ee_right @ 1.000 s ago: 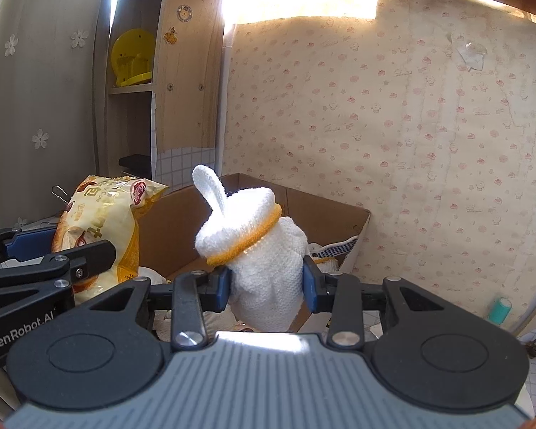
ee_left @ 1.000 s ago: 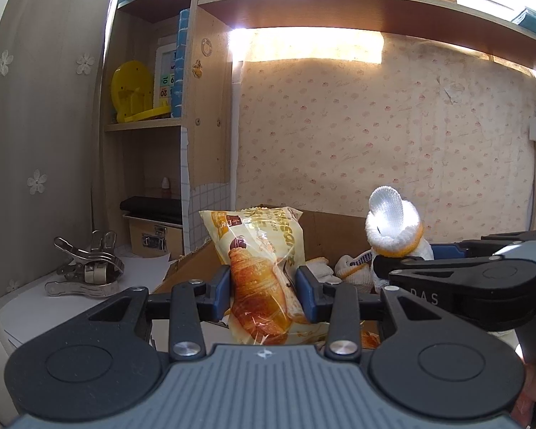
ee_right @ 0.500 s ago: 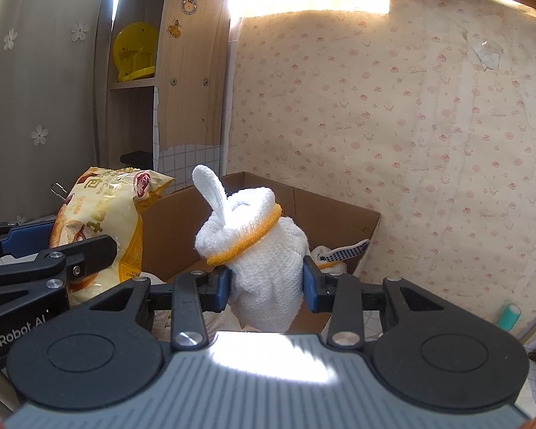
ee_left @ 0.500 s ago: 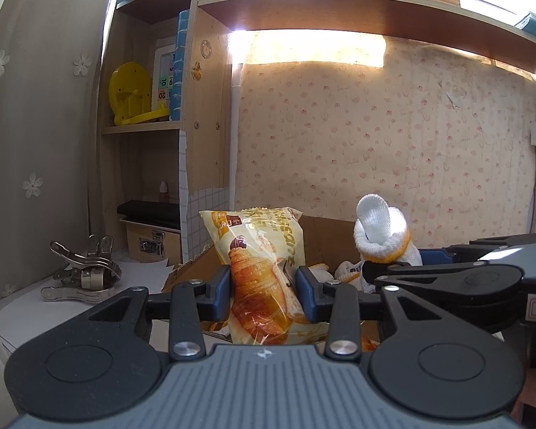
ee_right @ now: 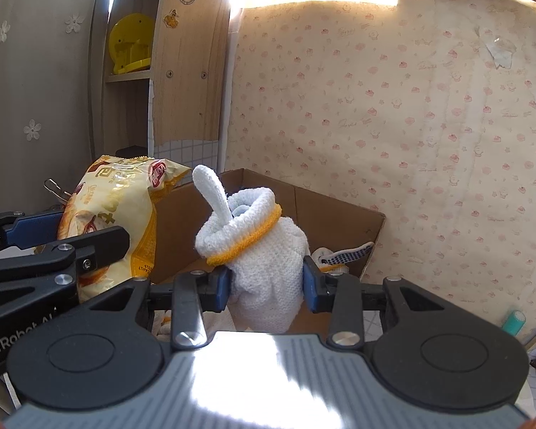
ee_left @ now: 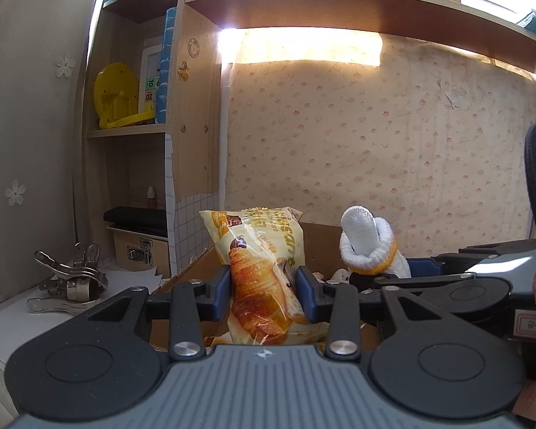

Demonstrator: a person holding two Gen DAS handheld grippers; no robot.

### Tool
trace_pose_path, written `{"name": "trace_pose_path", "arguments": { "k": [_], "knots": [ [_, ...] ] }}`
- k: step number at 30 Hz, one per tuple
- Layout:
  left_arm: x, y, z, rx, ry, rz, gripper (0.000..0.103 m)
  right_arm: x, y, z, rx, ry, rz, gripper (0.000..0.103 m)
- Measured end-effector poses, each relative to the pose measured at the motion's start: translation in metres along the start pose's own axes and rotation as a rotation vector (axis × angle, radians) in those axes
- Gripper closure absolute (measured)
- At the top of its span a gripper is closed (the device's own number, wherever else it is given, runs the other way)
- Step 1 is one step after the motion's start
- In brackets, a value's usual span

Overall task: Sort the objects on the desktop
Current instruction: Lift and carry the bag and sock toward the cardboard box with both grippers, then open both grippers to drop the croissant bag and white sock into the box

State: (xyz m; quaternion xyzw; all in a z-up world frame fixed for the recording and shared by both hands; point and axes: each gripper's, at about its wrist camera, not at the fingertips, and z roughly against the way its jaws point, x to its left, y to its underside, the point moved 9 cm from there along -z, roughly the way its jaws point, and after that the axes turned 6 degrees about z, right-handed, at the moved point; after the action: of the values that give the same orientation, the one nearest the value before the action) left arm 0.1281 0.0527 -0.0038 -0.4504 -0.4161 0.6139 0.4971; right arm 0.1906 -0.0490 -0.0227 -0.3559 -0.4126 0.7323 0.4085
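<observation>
My left gripper [ee_left: 264, 291] is shut on a yellow croissant packet [ee_left: 261, 268] and holds it upright above the near edge of an open cardboard box [ee_left: 318, 237]. My right gripper [ee_right: 266, 282] is shut on a white knit glove with an orange cuff [ee_right: 264, 261], held above the same box [ee_right: 325, 214]. The glove shows in the left wrist view [ee_left: 370, 250] and the packet in the right wrist view [ee_right: 114, 211]. More gloves [ee_right: 343, 252] lie inside the box.
A metal clamp [ee_left: 69, 280] lies on the white desk at left. A wooden shelf unit holds a yellow plastic part [ee_left: 116, 96] and a small latched box [ee_left: 139, 250]. A teal tube [ee_right: 514, 320] stands at right. The papered wall is just behind the box.
Both grippers have risen slightly and drawn back a little with their loads still held. The glove has shifted left and lower in the left wrist view.
</observation>
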Motion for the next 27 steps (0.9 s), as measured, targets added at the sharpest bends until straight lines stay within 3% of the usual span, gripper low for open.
{"name": "trace_pose_path", "arguments": {
  "k": [27],
  "knots": [
    [0.014, 0.001, -0.022, 0.031, -0.036, 0.018, 0.062, 0.007, -0.002, -0.032, 0.037, -0.026, 0.011, 0.064]
  ]
}}
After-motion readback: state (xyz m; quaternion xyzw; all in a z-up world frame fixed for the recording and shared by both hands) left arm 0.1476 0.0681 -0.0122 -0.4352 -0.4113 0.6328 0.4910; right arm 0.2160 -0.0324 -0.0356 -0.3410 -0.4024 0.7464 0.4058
